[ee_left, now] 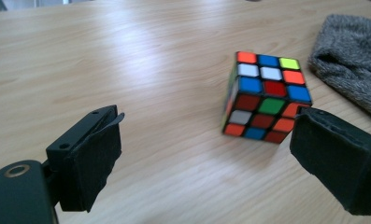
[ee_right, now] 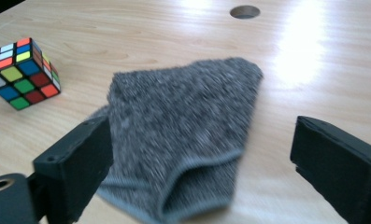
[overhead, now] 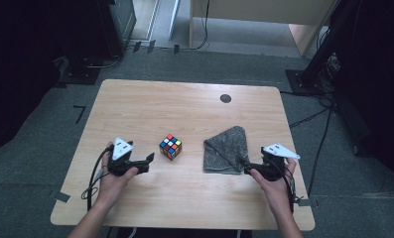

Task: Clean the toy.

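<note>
A scrambled colour cube [overhead: 170,147] [ee_left: 266,98] [ee_right: 22,72] rests on the wooden table [overhead: 184,99] near its middle. To its right lies a folded grey knitted cloth [overhead: 228,148] [ee_left: 351,60] [ee_right: 183,130]. My left gripper [overhead: 150,158] [ee_left: 209,135] is open just left of the cube, with its jaws pointing toward it and nothing between them. My right gripper [overhead: 246,167] [ee_right: 202,140] is open at the cloth's near right corner. The cloth lies ahead of and below its jaws, and the pads do not press on it.
A dark round cable hole [overhead: 226,98] [ee_right: 245,11] sits in the tabletop near the far edge. Black stands and cables [overhead: 323,74] crowd the floor at the right. A light wooden desk [overhead: 264,15] stands behind the table.
</note>
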`<action>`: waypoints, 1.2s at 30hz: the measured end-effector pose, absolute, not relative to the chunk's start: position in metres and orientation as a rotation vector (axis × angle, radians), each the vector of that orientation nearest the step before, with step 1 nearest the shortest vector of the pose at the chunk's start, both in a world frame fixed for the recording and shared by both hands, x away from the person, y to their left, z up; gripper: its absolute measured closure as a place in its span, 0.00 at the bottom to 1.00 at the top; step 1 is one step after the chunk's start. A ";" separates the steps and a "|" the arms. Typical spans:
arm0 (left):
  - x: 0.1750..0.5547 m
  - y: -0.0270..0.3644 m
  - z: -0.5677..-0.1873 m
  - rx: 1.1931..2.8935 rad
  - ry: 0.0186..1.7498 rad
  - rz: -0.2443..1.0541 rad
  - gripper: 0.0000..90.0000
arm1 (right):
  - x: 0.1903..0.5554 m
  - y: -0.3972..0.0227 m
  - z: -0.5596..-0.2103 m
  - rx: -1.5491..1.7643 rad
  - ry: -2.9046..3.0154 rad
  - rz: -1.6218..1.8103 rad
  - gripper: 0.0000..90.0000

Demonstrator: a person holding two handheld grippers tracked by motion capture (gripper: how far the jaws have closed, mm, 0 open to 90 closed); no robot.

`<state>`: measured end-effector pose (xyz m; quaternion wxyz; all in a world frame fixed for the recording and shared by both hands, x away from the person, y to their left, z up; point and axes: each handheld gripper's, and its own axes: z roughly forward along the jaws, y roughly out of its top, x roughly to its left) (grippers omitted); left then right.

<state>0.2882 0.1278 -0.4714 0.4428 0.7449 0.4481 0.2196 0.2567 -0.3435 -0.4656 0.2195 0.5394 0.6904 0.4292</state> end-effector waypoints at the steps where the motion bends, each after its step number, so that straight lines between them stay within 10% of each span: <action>1: 0.285 0.137 -0.472 1.830 1.129 0.548 0.10 | 0.253 -0.349 -0.467 1.498 1.909 1.179 0.03; 13: 0.266 0.226 -0.503 1.817 1.428 0.635 0.14 | 0.218 -0.414 -0.506 1.698 1.865 1.017 0.00; 36: 0.264 0.219 -0.518 1.980 1.449 0.603 0.10 | 0.216 -0.413 -0.527 1.683 1.878 0.808 0.00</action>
